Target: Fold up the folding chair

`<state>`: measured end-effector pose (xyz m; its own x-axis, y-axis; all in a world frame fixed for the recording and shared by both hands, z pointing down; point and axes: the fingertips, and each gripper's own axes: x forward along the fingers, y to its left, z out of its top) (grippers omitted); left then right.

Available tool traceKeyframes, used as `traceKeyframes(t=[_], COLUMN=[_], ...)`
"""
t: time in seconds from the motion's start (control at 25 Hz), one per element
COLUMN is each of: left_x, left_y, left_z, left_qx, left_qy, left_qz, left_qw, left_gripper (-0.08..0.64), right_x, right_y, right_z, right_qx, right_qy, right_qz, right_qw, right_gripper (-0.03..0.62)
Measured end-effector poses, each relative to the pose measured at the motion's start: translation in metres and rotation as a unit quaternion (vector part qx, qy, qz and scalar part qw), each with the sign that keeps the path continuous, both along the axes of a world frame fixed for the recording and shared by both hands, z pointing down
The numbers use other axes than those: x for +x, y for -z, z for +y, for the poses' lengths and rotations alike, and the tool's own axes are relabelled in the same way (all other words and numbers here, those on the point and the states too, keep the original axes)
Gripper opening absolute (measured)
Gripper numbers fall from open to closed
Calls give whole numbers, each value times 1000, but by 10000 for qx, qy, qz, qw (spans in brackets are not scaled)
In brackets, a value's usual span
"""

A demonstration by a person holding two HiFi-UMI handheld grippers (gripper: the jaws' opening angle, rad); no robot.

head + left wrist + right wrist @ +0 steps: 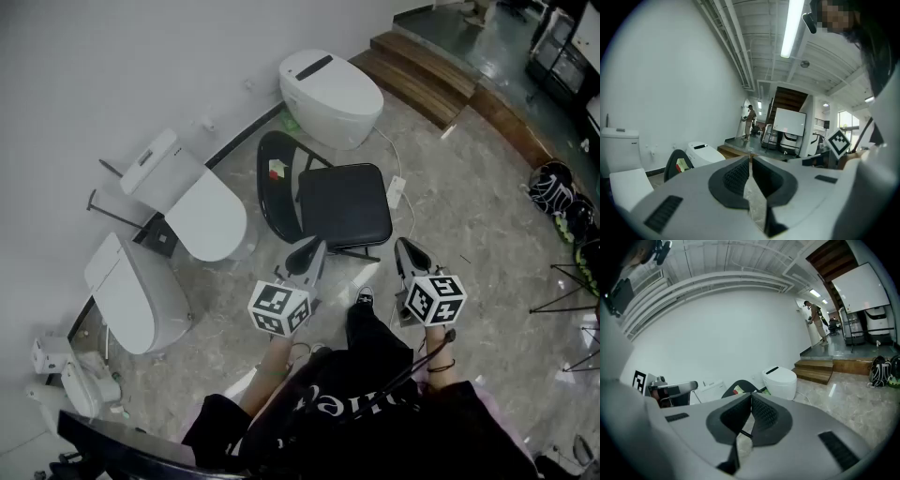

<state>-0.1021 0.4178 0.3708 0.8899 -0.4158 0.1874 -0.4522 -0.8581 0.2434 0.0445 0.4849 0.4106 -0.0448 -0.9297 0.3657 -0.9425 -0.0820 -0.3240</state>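
Folding chair (343, 204) stands unfolded on the marble floor (487, 253) at the centre of the head view. Its black padded seat is level, and its rounded black backrest, which carries a small coloured sticker, is on the upper-left side toward the wall. Nearest the camera, at the bottom of that view, the person's dark clothing (375, 412) fills the frame, with one shoe (364, 298) just below the seat's front edge. The left tool (312, 247) and the right tool (404, 246) are held side by side, both pointing toward the chair. Their tips lie at the seat's near corners in the picture, but contact cannot be told. In the left gripper view the left tool (750, 160) has its jaws pressed together with nothing gripped. In the right gripper view the right tool (751, 397) is likewise closed and empty. Beyond the chair a white toilet (330, 94) stands by the wall in the upper centre. A second toilet (192, 202) and a third toilet (131, 295) sit along the wall at the left. Wooden steps (427, 70) rise in the upper right, and a backpack (555, 187) lies at the right edge.
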Motion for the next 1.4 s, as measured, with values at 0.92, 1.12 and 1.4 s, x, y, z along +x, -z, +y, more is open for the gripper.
traceKeyframes(t=[0.92, 1.12, 1.4], left_x=[-35, -57, -55], left_y=[-100, -140, -194], left_z=[-239, -307, -338], left_qx=[-882, -1190, -1891], left_qy=[1631, 1478, 809], left_qz=[-1343, -1724, -1974], left_qw=[9734, 9666, 9585], left_gripper=[141, 170, 201], right_x=[103, 126, 137], right_y=[-88, -115, -181], right_z=[-159, -198, -230], right_qx=[-698, -829, -1250], right_qy=[177, -3, 16], right_qz=[-315, -406, -573], right_qw=[9969, 9957, 9905], right_gripper=[14, 15, 37])
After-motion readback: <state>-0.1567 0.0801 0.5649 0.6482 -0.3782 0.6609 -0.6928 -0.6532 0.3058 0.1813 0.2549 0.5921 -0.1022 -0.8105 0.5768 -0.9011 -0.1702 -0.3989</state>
